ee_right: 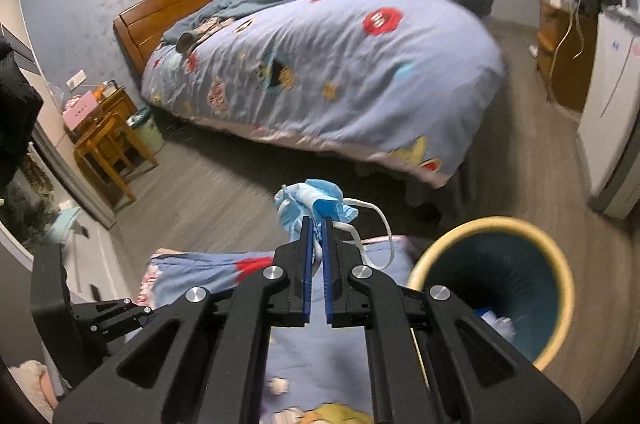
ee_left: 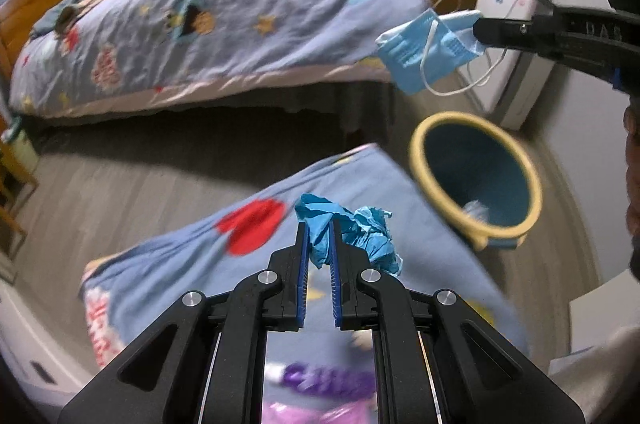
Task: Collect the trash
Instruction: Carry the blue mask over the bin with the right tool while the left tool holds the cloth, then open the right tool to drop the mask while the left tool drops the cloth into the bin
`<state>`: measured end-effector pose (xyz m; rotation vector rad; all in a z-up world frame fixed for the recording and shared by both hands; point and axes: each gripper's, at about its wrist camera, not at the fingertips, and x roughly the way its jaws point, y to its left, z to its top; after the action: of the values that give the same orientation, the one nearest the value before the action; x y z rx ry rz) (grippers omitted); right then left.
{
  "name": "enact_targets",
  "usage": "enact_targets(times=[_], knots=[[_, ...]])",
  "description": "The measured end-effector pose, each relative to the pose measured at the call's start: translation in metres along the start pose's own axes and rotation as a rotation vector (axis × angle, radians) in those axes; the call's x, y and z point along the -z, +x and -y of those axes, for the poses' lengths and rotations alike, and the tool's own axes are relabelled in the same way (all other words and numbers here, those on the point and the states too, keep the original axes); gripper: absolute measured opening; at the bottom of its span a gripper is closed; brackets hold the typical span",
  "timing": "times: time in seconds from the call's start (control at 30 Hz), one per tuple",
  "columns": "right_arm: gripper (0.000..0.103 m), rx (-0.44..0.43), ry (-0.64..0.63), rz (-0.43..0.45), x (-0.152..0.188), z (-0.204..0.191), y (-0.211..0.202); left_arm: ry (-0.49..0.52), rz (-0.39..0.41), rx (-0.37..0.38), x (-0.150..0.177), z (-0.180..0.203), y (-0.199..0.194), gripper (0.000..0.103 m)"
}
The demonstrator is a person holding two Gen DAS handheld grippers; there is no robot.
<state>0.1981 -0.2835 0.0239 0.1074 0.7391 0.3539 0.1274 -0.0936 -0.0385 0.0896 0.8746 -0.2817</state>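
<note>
Room: a bedroom with grey plank floor [ee_right: 208,192] and a wooden-headboard bed [ee_right: 320,72] under a patterned blue quilt.
Bin: a blue wastebasket [ee_left: 476,180] with yellow rim stood on the floor beside the near quilt's corner [ee_left: 280,248].
Left gripper [ee_left: 319,230]: angled downward, fingers clamped on crumpled blue paper [ee_left: 360,228].
Right gripper [ee_right: 316,224]: raised, fingers pinching a blue face mask [ee_right: 308,200], which hung near the bin, higher up.

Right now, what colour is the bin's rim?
The bin's rim is pale yellow, and its inside is dark teal-blue. The right wrist view shows it best.
</note>
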Motion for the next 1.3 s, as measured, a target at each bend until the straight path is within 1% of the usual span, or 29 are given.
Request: enact_targets(times=[0.13, 0.23, 0.3, 0.37, 0.47, 0.6, 0.8, 0.9, 0.97, 1.0, 1.03, 1.07, 1.1, 1.13, 1.27, 1.3], knots=[[0.004, 0.079, -0.001, 0.006, -0.005, 0.039, -0.008, 0.053, 0.016, 0.040, -0.024, 0.031, 0.009, 0.011], [0.004, 0.128, 0.042, 0.001, -0.006, 0.070, -0.008, 0.084, 0.018, 0.079, -0.043, 0.055, 0.019, 0.011], [0.004, 0.173, 0.076, -0.008, -0.005, 0.094, -0.009, 0.100, 0.018, 0.102, -0.053, 0.069, 0.025, 0.011], [0.004, 0.201, 0.107, -0.019, -0.003, 0.111, -0.007, 0.114, 0.016, 0.117, -0.062, 0.082, 0.033, 0.011], [0.004, 0.249, 0.169, -0.050, 0.002, 0.135, -0.002, 0.113, -0.003, 0.144, -0.071, 0.097, 0.048, 0.011], [0.004, 0.285, 0.194, -0.079, 0.008, 0.149, 0.003, 0.115, -0.036, 0.192, -0.080, 0.119, 0.070, 0.011], [0.004, 0.321, 0.219, -0.098, 0.013, 0.160, 0.007, 0.184, -0.065, 0.171, -0.077, 0.146, 0.095, 0.011], [0.004, 0.327, 0.227, -0.097, 0.013, 0.162, 0.008, 0.193, -0.084, 0.172, -0.075, 0.150, 0.104, 0.011], [0.006, 0.333, 0.234, -0.094, 0.012, 0.163, 0.008, 0.203, -0.088, 0.165, -0.076, 0.153, 0.110, 0.018], [0.010, 0.337, 0.238, -0.093, 0.012, 0.164, 0.008, 0.212, -0.087, 0.162, -0.076, 0.155, 0.112, 0.020], [0.016, 0.340, 0.240, -0.093, 0.012, 0.165, 0.008, 0.216, -0.087, 0.165, -0.076, 0.154, 0.113, 0.025], [0.019, 0.341, 0.244, -0.093, 0.012, 0.165, 0.008, 0.218, -0.087, 0.170, -0.076, 0.154, 0.114, 0.034], [0.022, 0.337, 0.245, -0.093, 0.012, 0.166, 0.008, 0.219, -0.079, 0.175, -0.077, 0.155, 0.113, 0.039], [0.022, 0.339, 0.243, -0.094, 0.012, 0.166, 0.009, 0.219, -0.070, 0.176, -0.076, 0.155, 0.111, 0.044], [0.023, 0.339, 0.245, -0.091, 0.011, 0.165, 0.008, 0.217, -0.058, 0.178, -0.075, 0.155, 0.108, 0.048], [0.027, 0.339, 0.244, -0.091, 0.011, 0.165, 0.008, 0.209, -0.056, 0.183, -0.074, 0.153, 0.107, 0.049]])
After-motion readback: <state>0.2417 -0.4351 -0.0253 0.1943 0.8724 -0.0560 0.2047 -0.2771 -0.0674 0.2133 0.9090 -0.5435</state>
